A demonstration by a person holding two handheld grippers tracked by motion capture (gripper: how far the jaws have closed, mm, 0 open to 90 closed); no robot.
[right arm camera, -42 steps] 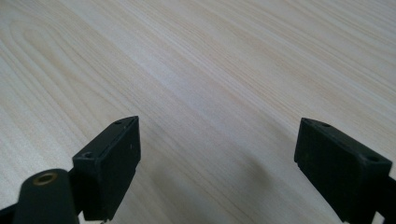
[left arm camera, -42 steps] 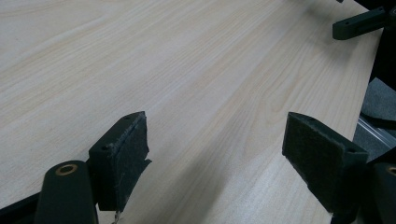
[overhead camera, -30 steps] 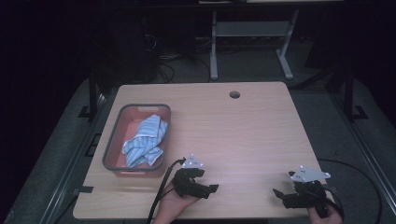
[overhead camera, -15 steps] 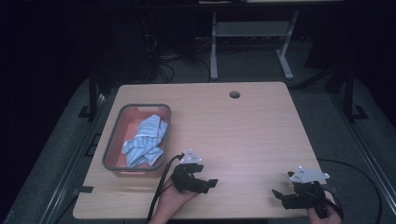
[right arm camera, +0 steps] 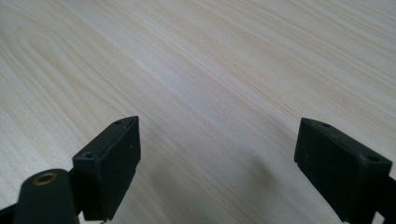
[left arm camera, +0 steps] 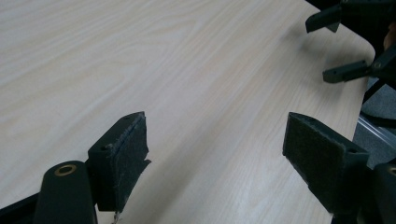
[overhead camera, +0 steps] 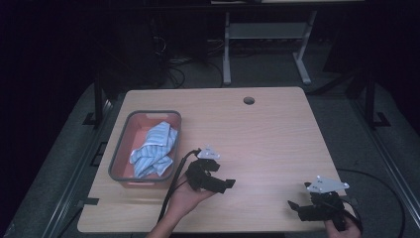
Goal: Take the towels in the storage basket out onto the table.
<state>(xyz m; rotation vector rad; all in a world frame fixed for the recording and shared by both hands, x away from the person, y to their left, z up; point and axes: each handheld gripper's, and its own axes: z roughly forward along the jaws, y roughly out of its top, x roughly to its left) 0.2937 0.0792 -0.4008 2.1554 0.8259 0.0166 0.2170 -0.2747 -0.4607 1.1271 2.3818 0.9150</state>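
Two black two-jaw grippers, the right gripper (overhead camera: pixel 296 206) and the left gripper (overhead camera: pixel 225 183), hover near the front edge of the pale wood-grain table (overhead camera: pixel 267 139), jaws spread wide and empty. Beyond the left one, a crumpled blue-and-white striped cloth (overhead camera: pixel 153 148) lies inside the grey-rimmed pink rectangular bin (overhead camera: pixel 119 148). No legible writing appears.

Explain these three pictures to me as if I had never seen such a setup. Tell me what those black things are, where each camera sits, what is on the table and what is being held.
A person sits at a wooden table and holds a hand tool in each hand: the left gripper and the right gripper, each with two black jaws. The high view looks down from above the person's side. Each of the other two pictures comes from a camera that rides on one gripper and looks out between its padded fingers. Both sets of jaws stand wide apart over bare wood and hold nothing. At the table's left stands a grey tray with a crumpled blue striped cloth inside.
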